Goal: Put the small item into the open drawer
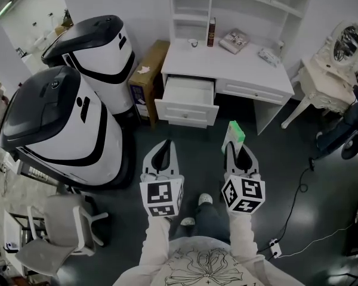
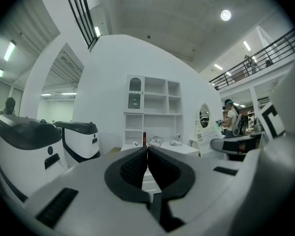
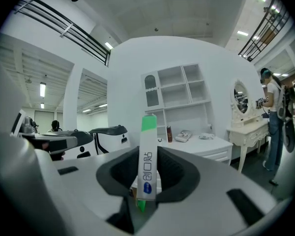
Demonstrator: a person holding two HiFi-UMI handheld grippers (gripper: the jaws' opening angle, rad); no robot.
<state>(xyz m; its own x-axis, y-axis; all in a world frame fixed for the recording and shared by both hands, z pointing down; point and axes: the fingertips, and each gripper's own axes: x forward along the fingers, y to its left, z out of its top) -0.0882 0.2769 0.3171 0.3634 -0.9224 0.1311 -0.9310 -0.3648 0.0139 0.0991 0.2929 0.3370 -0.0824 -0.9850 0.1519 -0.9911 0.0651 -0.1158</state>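
A small flat white-and-green box stands upright between the jaws of my right gripper, which is shut on it. My left gripper is shut and holds nothing. Both grippers hang side by side above the dark floor, well short of the white desk. The desk's left drawer is pulled out and shows a white inside. In both gripper views the desk lies ahead at a distance.
Two large white-and-black machines stand at the left, with a cardboard box beside the desk. A white vanity table with mirror is at the right. Cables run across the floor. A book, a cup and packets lie on the desk top.
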